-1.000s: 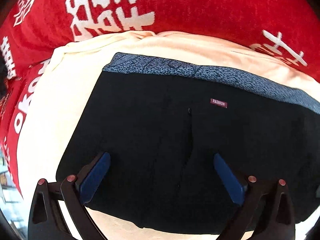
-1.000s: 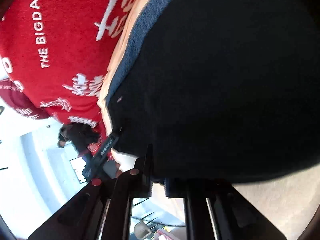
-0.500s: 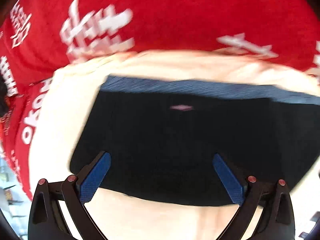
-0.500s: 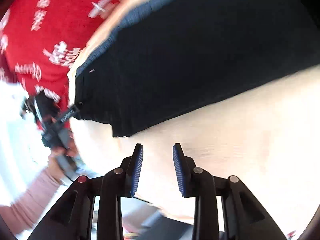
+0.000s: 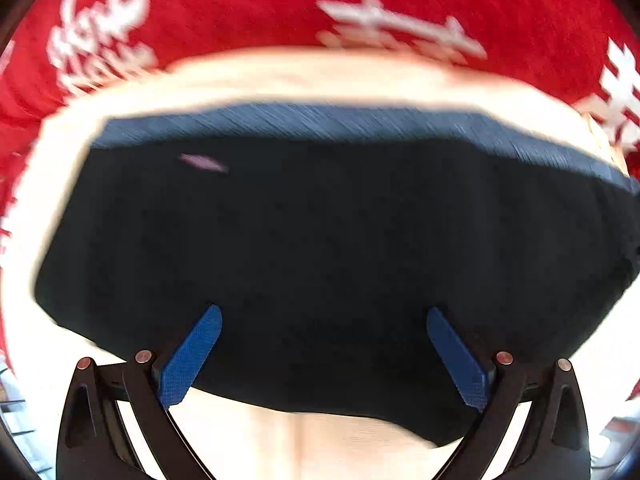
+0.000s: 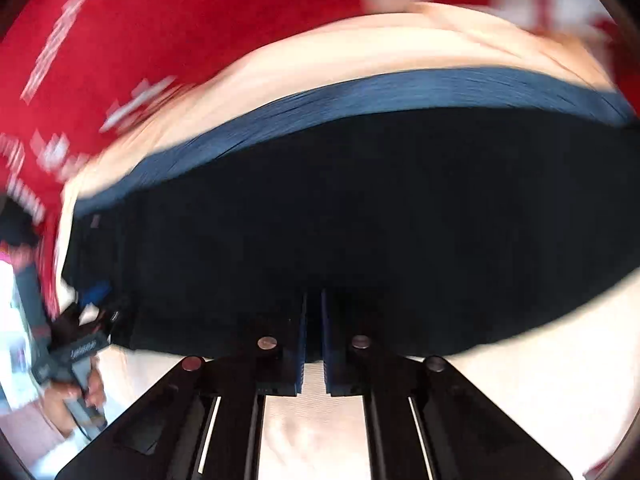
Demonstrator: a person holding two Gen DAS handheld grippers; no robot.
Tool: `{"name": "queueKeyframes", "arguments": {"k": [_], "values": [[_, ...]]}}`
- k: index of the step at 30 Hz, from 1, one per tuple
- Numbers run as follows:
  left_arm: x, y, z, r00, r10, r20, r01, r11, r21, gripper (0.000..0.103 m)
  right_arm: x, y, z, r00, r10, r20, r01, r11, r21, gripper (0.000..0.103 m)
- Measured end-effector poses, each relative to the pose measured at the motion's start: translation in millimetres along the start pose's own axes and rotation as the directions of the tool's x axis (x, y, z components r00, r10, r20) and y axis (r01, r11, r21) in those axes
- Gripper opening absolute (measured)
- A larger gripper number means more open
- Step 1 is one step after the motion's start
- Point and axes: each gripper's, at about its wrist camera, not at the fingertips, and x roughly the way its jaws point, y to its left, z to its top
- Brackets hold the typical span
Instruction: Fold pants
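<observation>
Black pants [image 5: 328,240] lie folded on a cream sheet [image 5: 340,440] over a red blanket [image 5: 248,4].
The blue waistband [image 5: 320,120] is at the far edge. The left gripper [image 5: 324,348] hovers over the near hem, jaws spread wide. The right gripper [image 6: 313,344] has its jaws nearly together at the near hem; whether they pinch cloth, I cannot tell.

One pants [image 5: 320,240], two tongs [image 5: 324,344].

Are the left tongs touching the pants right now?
Cannot tell. In the left wrist view the left tongs stand open over the black pants, but blur hides any contact or gap.
</observation>
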Motion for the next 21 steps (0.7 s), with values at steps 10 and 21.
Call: {"name": "queueKeyframes", "arguments": {"k": [10,21], "values": [[2.7,136.4,16.0,0.977,0.208,0.042,-0.192,0.951,-0.241,0.103,27.2,235.1,87.7,0.942,0.287,-0.176,-0.336,0.802,-0.494,0.025],[14.3,163.4,-23.1,0.978,0.122,0.168,-0.068,0.953,-0.297,0.103,156.7,426.6,98.5,0.956,0.130,-0.264,-0.286,0.625,-0.726,0.053]]}}
